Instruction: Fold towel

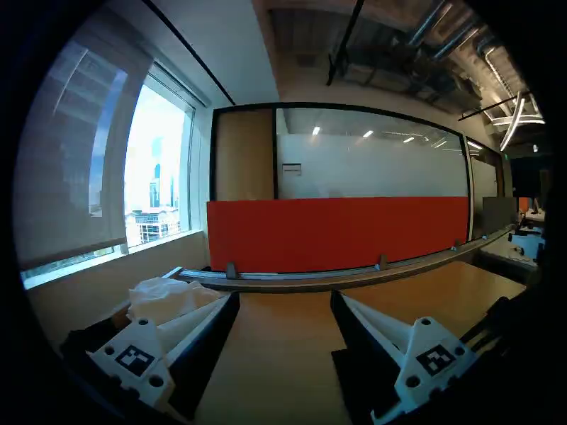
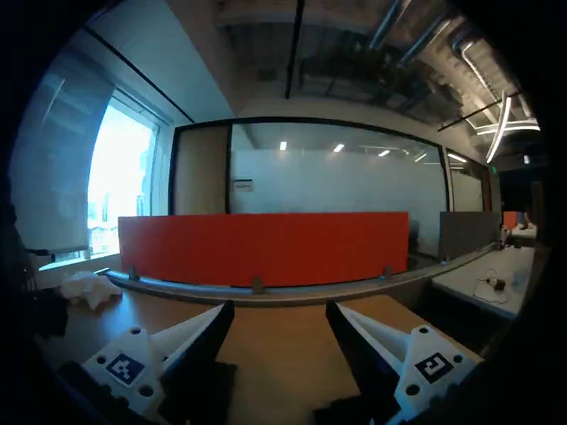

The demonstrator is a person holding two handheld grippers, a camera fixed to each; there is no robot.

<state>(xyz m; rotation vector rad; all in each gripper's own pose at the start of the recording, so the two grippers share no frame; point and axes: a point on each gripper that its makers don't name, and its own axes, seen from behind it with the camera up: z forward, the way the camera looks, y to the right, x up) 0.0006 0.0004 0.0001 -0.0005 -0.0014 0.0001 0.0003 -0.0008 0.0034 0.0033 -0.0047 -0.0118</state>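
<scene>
A crumpled white towel point(image 1: 166, 296) lies on the wooden desk point(image 1: 283, 354) at the far left corner, just beyond my left finger in the left gripper view. In the right gripper view the same towel point(image 2: 88, 288) sits farther off at the left edge. My left gripper point(image 1: 285, 303) is open above the desk with nothing between its fingers. My right gripper point(image 2: 279, 312) is also open and holds nothing, hovering over the bare desk point(image 2: 283, 354).
An orange divider panel point(image 1: 337, 232) on a metal rail closes off the desk's far edge. A window point(image 1: 156, 177) lies to the left. Another desk point(image 2: 489, 276) with a cable stands at the right. A dark object point(image 2: 42, 312) sits near the towel.
</scene>
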